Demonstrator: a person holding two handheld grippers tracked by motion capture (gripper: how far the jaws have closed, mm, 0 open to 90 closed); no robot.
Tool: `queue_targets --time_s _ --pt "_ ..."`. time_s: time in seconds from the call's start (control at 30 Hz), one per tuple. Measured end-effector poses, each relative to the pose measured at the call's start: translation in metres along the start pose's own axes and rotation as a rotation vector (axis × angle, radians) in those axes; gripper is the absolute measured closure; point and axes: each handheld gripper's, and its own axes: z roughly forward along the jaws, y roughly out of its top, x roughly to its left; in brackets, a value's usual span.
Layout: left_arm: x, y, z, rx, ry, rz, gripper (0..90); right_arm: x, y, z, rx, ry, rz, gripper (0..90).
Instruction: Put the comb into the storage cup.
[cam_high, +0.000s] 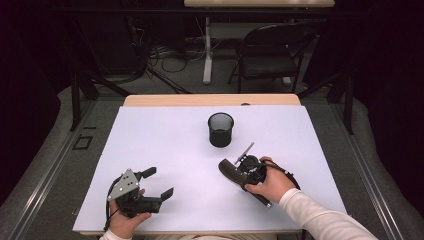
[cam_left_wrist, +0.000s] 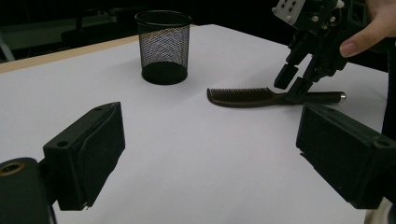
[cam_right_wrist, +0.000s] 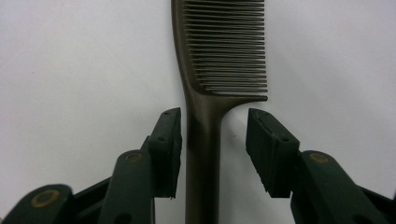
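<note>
While the right gripper (cam_right_wrist: 214, 154) straddles the comb (cam_right_wrist: 219, 60) unclamped, the left gripper (cam_high: 159, 182) gapes over bare table (cam_high: 165, 140).

The table (cam_high: 150, 150) is covered almost to its edges by a plain white sheet; a strip of pale wood shows along the far edge. Two things lie directly on it. A black wire-mesh cup (cam_high: 221, 129) stands upright a little beyond the middle, its open mouth up. Nearer the person and toward the right lies a dark brown comb (cam_high: 231, 170), flat on the white surface, its toothed end pointing toward the middle of the table and its slim handle running back toward the near right corner. The comb and the cup are near each other but apart, with bare white surface between them.
</note>
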Motion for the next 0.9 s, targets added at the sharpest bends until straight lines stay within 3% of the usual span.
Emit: queue_targets --time_s 0.33,0.9 --pt "0.0000 0.0000 0.0001 0.001 0.000 0.000 8.1 -0.0009 -0.0002 -0.0002 0.031 0.018 0.011 64.7" --pt "0.0003 -0.0002 0.0002 0.002 -0.001 -0.001 8.0 -0.0010 0.0007 0.0058 0.098 0.041 0.049 68.5"
